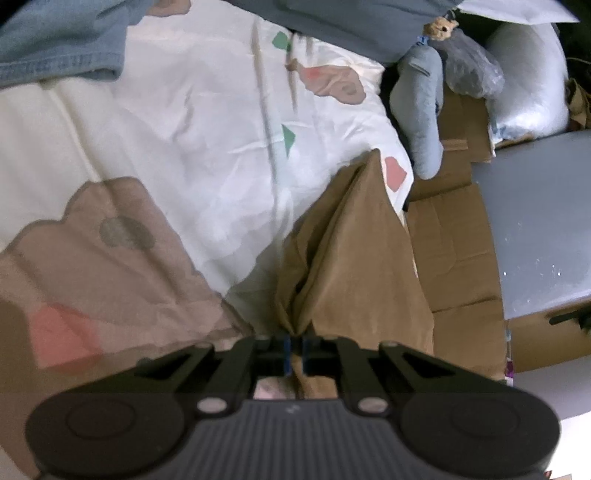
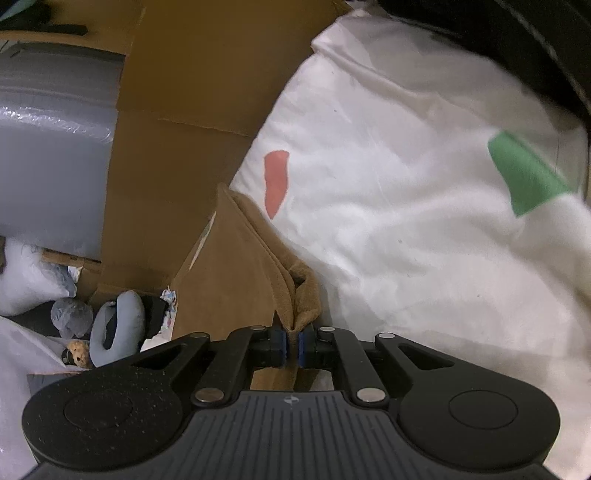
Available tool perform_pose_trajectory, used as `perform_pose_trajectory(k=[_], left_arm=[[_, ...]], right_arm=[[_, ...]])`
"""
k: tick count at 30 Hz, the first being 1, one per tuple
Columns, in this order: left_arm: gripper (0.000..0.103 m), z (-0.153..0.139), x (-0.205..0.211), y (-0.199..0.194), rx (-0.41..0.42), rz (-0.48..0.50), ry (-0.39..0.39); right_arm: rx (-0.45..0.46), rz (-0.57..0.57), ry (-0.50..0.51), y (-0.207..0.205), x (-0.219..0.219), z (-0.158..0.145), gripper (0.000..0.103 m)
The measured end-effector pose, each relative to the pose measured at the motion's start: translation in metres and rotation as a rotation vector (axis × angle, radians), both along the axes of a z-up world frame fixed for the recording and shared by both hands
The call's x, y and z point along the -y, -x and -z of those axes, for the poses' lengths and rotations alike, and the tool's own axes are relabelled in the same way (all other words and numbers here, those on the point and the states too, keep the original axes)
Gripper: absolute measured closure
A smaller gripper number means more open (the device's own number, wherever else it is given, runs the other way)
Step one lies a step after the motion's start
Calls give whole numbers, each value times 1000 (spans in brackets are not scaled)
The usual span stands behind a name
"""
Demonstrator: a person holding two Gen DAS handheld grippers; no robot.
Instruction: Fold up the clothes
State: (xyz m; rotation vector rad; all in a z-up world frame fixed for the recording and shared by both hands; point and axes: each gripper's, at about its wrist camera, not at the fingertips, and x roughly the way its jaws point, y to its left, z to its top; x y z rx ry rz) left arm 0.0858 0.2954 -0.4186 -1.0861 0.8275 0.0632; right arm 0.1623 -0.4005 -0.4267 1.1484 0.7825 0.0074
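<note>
In the left wrist view the left tool sits at the bottom centre of the frame, its blue-padded jaws clenched on a bunched edge of the brown garment, which rises from the pads in taut folds toward the centre right of the frame and ends in a pointed corner. The garment lies along the right edge of a bed under a white quilt printed with brown, pink and green shapes. A piece of blue denim lies on the quilt in the upper left of the frame, and a dark grey cloth at the top centre. To the right of the bed lie flattened cardboard, a grey-blue neck pillow and a grey surface. In the right wrist view the right tool is likewise at the bottom centre, its jaws closed tight on another bunched edge of the brown garment, whose folds run up to a corner at the centre left of the frame. The white quilt fills the right half of the frame, the cardboard the upper left, and the neck pillow with a small teddy bear lies in the lower left.
</note>
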Motion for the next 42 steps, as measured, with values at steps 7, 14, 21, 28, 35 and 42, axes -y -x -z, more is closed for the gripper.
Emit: perform_pose_trajectory(k=[7, 14, 21, 28, 35, 42], left_arm=[[98, -15, 8, 6, -9, 36, -2], [98, -15, 15, 21, -29, 96, 10], [98, -16, 17, 40, -39, 116, 20], [98, -22, 17, 55, -49, 143, 9], [98, -25, 16, 63, -60, 148, 24], [98, -35, 13, 67, -69, 174, 7]], right_arm=[[-19, 4, 29, 17, 11, -16, 99], [-35, 13, 55, 48, 25, -28, 99], [-63, 19, 68, 87, 33, -33, 100], [-88, 30, 64, 118, 34, -35, 100], [-118, -1, 104, 133, 32, -51, 100], [-129, -5, 101, 149, 32, -57, 100]])
